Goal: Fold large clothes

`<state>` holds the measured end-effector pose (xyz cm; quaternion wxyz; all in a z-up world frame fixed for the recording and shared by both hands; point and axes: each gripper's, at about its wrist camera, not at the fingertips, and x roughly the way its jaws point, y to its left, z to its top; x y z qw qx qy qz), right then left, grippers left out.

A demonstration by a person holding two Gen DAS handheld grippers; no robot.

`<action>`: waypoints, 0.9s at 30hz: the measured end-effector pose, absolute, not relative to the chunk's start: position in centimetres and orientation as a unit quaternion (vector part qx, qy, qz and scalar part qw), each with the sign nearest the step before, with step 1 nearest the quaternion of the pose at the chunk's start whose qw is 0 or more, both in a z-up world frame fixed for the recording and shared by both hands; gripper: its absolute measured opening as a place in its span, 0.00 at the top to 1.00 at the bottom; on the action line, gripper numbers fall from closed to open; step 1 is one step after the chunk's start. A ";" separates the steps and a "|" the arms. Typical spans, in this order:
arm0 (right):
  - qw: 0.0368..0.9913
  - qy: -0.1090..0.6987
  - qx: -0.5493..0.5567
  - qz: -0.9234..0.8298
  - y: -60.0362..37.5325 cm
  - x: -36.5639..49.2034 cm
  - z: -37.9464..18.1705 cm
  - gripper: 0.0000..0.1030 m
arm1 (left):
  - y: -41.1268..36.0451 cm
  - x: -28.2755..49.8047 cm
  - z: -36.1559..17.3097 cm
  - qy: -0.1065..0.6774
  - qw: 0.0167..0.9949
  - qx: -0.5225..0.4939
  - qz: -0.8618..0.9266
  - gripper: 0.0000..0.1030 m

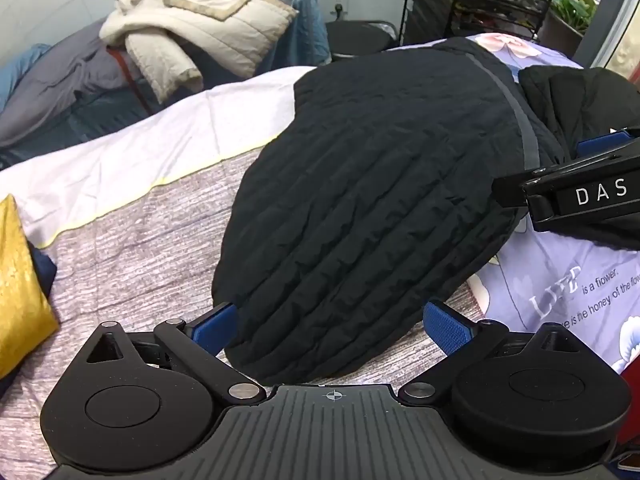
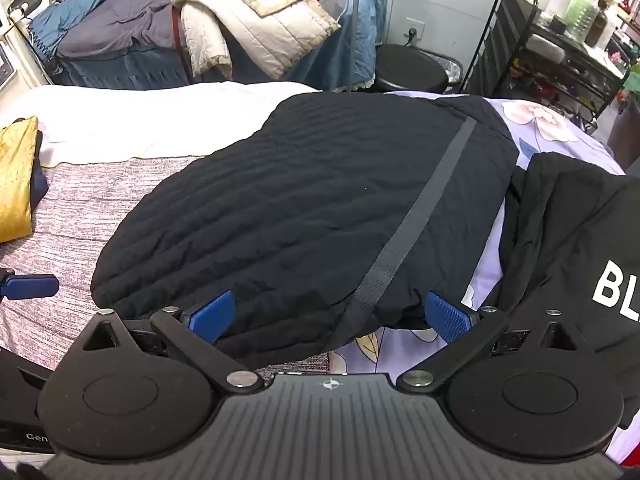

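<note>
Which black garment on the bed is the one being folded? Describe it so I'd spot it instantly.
Start at the bed with its grey-lilac woven cover. In its middle lies the quilted black jacket, spread flat between both open grippers. Unlike the smooth black top with white letters to its right, it has puffy stitched ridges and a grey strap running diagonally across it.

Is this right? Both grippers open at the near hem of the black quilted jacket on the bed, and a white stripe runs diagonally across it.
One error: the stripe across the black quilted jacket is dark grey, not white, as the right wrist view shows. The rest stands: left gripper and right gripper are both open at its near hem on the bed.
</note>
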<state>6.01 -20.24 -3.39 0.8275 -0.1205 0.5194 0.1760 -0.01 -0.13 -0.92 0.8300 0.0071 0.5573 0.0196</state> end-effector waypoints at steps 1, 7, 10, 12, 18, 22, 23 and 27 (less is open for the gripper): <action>0.827 0.520 -0.121 0.177 -20.2 6.0 -3.4 0.02 | 0.0 0.0 -0.9 0.557 0.830 0.005 0.020 0.00; 0.824 0.522 -0.124 0.179 -20.1 6.2 -3.5 0.02 | 0.3 -0.1 -1.0 0.555 0.832 0.000 0.023 0.00; 0.823 0.523 -0.125 0.180 -20.1 6.3 -3.5 0.02 | 0.3 -0.2 -1.2 0.556 0.831 -0.002 0.026 0.00; 0.823 0.524 -0.125 0.179 -20.1 6.4 -3.5 0.02 | 0.3 -0.2 -1.2 0.555 0.831 -0.002 0.027 0.00; 0.822 0.526 -0.124 0.177 -20.0 6.2 -3.7 0.01 | 0.1 -0.2 -1.4 0.557 0.830 0.000 0.029 0.00; 0.823 0.527 -0.120 0.176 -20.2 6.4 -3.7 0.01 | 0.0 -0.3 -1.4 0.556 0.830 0.002 0.031 0.00; 0.823 0.527 -0.120 0.176 -20.1 6.2 -3.7 0.01 | 0.1 -0.3 -1.4 0.557 0.830 0.001 0.031 0.00; 0.822 0.528 -0.119 0.175 -20.1 6.2 -3.9 0.01 | 0.1 -0.4 -1.5 0.558 0.830 -0.001 0.032 0.00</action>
